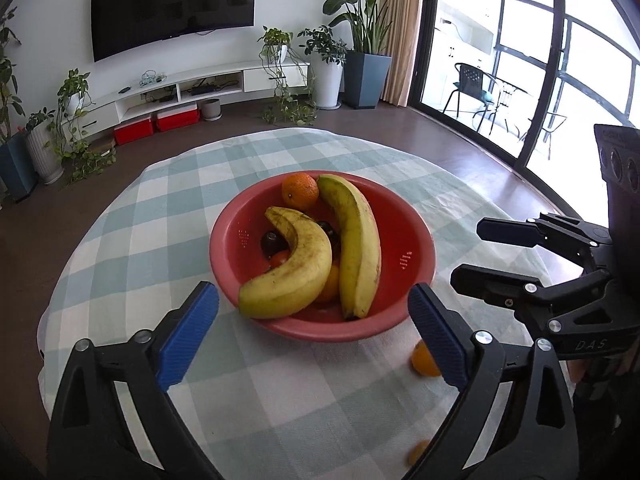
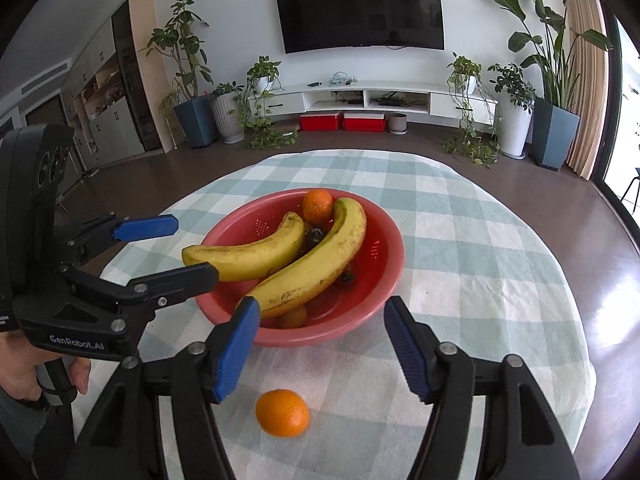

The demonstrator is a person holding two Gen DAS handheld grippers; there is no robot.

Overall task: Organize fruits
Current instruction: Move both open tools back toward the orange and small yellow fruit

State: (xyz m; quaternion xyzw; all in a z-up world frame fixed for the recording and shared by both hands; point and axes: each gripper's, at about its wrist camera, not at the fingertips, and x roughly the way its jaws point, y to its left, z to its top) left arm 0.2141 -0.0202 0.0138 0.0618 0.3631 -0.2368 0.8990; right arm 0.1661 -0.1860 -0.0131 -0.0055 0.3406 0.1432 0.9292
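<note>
A red bowl (image 1: pixel 416 236) (image 2: pixel 384 248) on the checked tablecloth holds two bananas (image 1: pixel 296 272) (image 2: pixel 320 260), an orange (image 1: pixel 300 191) (image 2: pixel 317 205), dark plums (image 1: pixel 272 242) and smaller fruit under the bananas. A loose orange (image 2: pixel 282 413) lies on the cloth in front of the bowl; it shows partly behind my finger in the left wrist view (image 1: pixel 423 360). My left gripper (image 1: pixel 312 336) is open and empty just before the bowl. My right gripper (image 2: pixel 320 348) is open and empty above the loose orange.
A second small orange piece (image 1: pixel 418 453) lies near the table's front edge. The round table's cloth (image 2: pixel 480 264) reaches its edges on all sides. Beyond are a dark floor, TV unit, plants and glass doors.
</note>
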